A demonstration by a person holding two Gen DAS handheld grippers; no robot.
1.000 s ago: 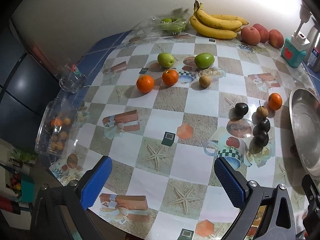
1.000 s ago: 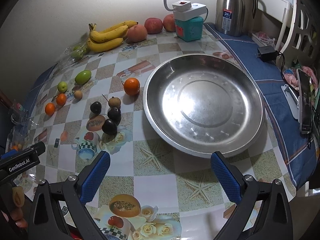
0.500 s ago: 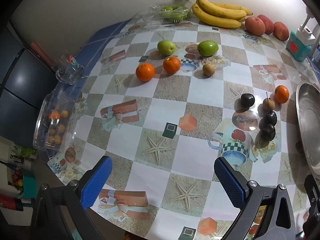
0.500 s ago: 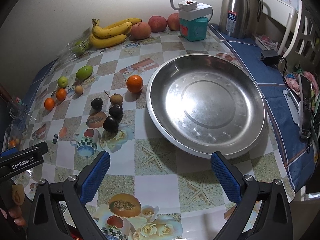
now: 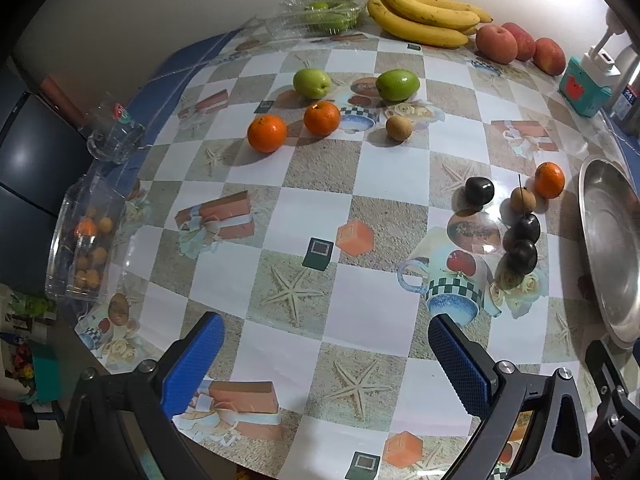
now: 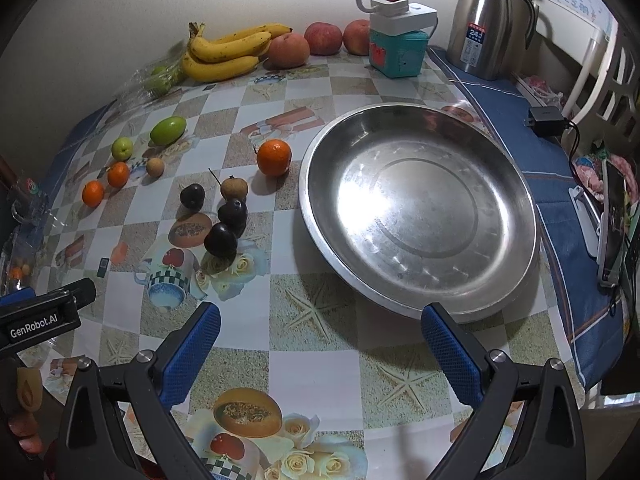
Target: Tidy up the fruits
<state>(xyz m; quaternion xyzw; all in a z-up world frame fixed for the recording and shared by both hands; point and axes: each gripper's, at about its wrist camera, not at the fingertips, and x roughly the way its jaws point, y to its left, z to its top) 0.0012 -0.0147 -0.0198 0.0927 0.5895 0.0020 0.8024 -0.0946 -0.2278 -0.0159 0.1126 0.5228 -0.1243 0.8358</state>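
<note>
Steel basin [image 6: 520, 200] sits right of three dark plums [image 6: 232, 211]; left gripper [image 5: 324, 354] and right gripper [image 6: 320, 344] hover wide, holding nothing.

"GenRobot.AI" on left gripper [image 6: 44, 316]; "24" on thermos label [image 6: 475, 38].

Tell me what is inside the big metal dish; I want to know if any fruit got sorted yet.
The metal dish holds nothing: its whole bare bottom shows in the right view, only glare on it. The nearest orange sits on the table beside it. What lies under the dish is covered.
</note>
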